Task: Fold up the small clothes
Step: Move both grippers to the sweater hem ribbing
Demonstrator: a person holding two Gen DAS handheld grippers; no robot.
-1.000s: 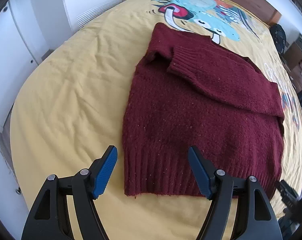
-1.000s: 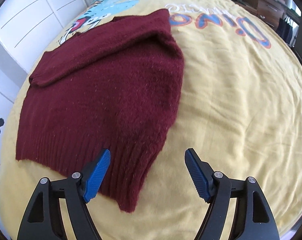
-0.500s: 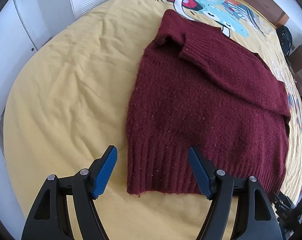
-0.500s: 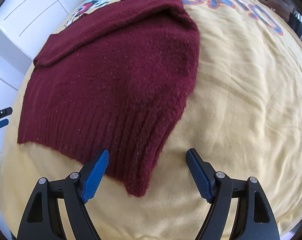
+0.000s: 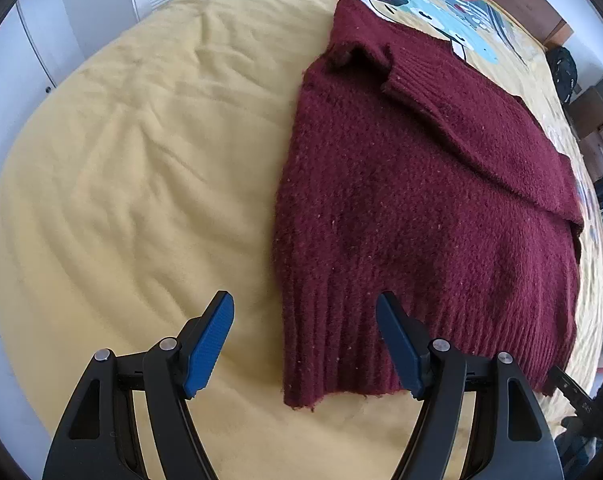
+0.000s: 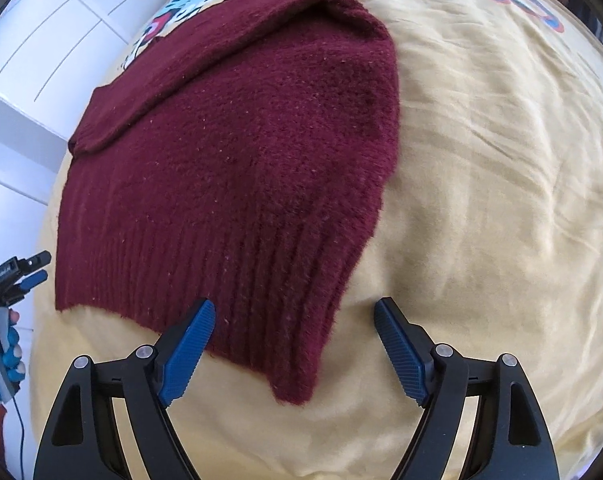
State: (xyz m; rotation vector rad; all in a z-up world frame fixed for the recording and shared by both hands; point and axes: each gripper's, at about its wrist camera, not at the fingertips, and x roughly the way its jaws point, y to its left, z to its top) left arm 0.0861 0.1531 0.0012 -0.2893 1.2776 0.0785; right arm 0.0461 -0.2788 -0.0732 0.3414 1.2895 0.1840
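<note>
Since a second ago I have brought both tools lower and closer to the hem, so the ribbing now fills the space between my fingers. My left gripper [image 5: 304, 344] is spread wide and holds nothing; its right finger sits over the hem's left corner, its left finger over bare sheet. My right gripper [image 6: 294, 350] is likewise spread and empty, straddling the hem's right corner.

The dark red knitted wool sweater [image 5: 421, 208] lies flat on the yellow bed sheet with a cartoon print [image 5: 141, 168], one sleeve folded across the chest, collar at the far end. I judge it soft, thick and floppy, light enough to lift by two corners but prone to sag and stretch in the middle. The fuzzy knit should grip well against my ribbed pads. The ribbed hem corners, denser than the body, look like the best places to pinch.
</note>
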